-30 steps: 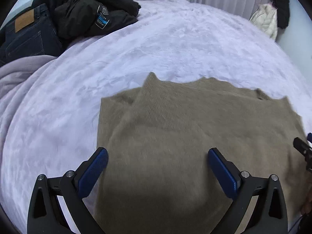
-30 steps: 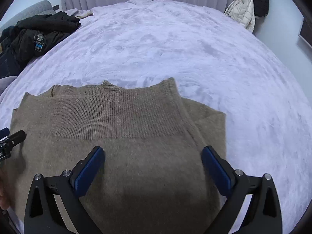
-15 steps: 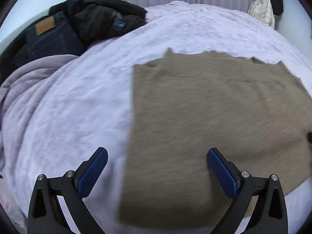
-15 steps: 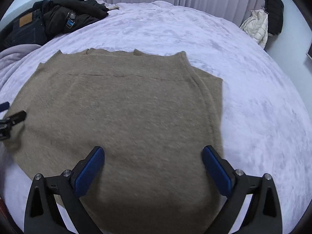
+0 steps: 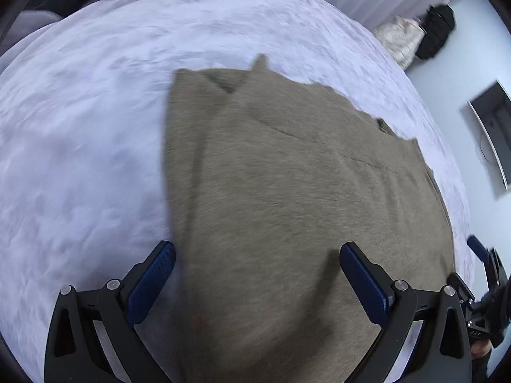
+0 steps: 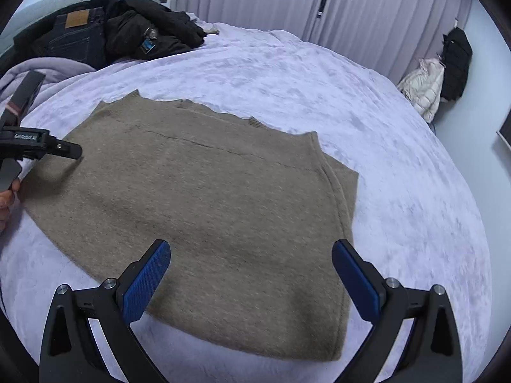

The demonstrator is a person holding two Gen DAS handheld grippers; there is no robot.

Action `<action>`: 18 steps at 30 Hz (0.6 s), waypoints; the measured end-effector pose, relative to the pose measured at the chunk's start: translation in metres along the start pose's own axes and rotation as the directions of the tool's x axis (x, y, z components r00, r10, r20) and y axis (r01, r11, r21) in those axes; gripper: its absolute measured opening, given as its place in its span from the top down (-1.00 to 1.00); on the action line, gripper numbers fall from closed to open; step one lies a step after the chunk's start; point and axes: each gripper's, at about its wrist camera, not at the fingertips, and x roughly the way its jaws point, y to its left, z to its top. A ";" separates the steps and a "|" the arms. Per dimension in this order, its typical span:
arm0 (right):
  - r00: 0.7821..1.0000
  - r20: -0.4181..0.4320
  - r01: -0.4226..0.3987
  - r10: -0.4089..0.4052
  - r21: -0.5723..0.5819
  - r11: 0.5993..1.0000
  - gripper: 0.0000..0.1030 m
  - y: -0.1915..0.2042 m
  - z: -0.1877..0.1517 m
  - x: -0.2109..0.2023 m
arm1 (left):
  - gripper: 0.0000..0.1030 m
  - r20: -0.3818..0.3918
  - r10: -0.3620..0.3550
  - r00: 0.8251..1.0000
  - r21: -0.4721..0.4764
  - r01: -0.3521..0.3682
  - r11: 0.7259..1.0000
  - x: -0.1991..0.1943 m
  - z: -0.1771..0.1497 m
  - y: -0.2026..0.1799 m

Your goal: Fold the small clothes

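A tan knitted sweater (image 6: pixel 204 204) lies flat on the lilac bed cover, sleeves folded in, a fold line across its far part. In the left wrist view the sweater (image 5: pixel 287 207) fills the centre. My left gripper (image 5: pixel 255 274) hangs open just above the sweater's near left part, nothing between its blue pads. My right gripper (image 6: pixel 252 271) is open above the sweater's near right hem, holding nothing. The left gripper (image 6: pixel 64 150) also shows at the left edge of the right wrist view, over the sweater's left side, with a hand behind it.
A pile of dark jackets and jeans (image 6: pixel 108 32) sits at the bed's far left corner. A grey blanket (image 6: pixel 48 67) lies beside it. A white puffer coat (image 6: pixel 424 86) and a black garment (image 6: pixel 456 60) hang by the far right wall. Curtains run along the back.
Both grippers have pulled back and risen from the sweater, staying open. The left wrist view swung right, so the dark clothes pile slid out at top left. The sweater lies flat, unmoved.
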 end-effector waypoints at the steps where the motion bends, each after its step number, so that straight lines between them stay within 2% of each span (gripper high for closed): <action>1: 1.000 -0.001 -0.006 0.006 -0.014 1.000 -0.97 0.007 0.005 0.005 | -0.99 -0.010 -0.026 1.000 0.016 0.026 1.000 0.003 0.001 -0.005; 3: 0.999 -0.014 -0.037 0.037 -0.018 0.999 -0.97 0.019 0.014 0.014 | -0.95 -0.033 -0.052 0.998 0.024 0.053 0.998 0.010 0.007 -0.009; 4: 0.998 -0.025 -0.055 0.055 -0.017 0.998 -0.97 0.025 0.017 0.019 | -0.85 -0.039 -0.054 0.998 0.016 0.055 0.998 0.012 0.008 -0.007; 6: 0.996 -0.039 -0.081 0.080 -0.021 0.997 -0.96 0.035 0.026 0.029 | -0.23 -0.031 -0.078 0.996 -0.018 0.078 0.997 0.007 0.010 0.000; 7: 0.995 -0.045 -0.086 0.085 -0.023 0.996 -0.96 0.040 0.030 0.035 | -0.02 -0.027 -0.109 0.994 -0.044 0.108 0.993 0.003 0.010 0.007; 8: 0.995 -0.051 -0.086 0.085 -0.023 0.996 -0.96 0.043 0.034 0.040 | 0.29 -0.026 -0.146 0.989 -0.076 0.143 0.987 0.001 0.012 0.014; 9: 0.995 -0.054 -0.088 0.087 -0.019 0.996 -0.96 0.046 0.038 0.044 | 0.32 -0.028 -0.173 0.984 -0.105 0.169 0.980 -0.001 0.013 0.020; 10: 0.994 -0.054 -0.096 0.095 -0.007 0.995 -0.96 0.047 0.044 0.048 | 0.34 -0.031 -0.167 0.986 -0.108 0.163 0.981 -0.001 0.013 0.021; 13: 0.994 -0.061 -0.093 0.094 0.025 0.995 -0.96 0.054 0.062 0.066 | 0.40 -0.017 -0.031 0.999 0.003 0.031 1.000 0.000 0.012 -0.005; 14: 0.996 -0.069 -0.060 0.061 0.013 0.998 -0.96 0.058 0.067 0.073 | 0.42 -0.005 0.008 1.000 0.037 -0.008 0.999 -0.001 0.012 -0.014; 16: 0.990 -0.123 0.066 -0.069 -0.031 0.997 -0.96 0.067 0.079 0.097 | 0.44 0.017 0.041 0.999 0.074 -0.042 0.996 -0.005 0.011 -0.025; 17: 0.984 -0.151 0.090 -0.093 -0.027 0.996 -0.96 0.067 0.084 0.109 | 0.44 0.023 0.046 0.999 0.073 -0.048 0.996 -0.006 0.010 -0.027; 18: 0.982 -0.174 0.074 -0.071 0.009 0.997 -0.96 0.062 0.091 0.120 | 0.45 0.023 0.045 0.999 0.064 -0.046 0.997 -0.008 0.010 -0.025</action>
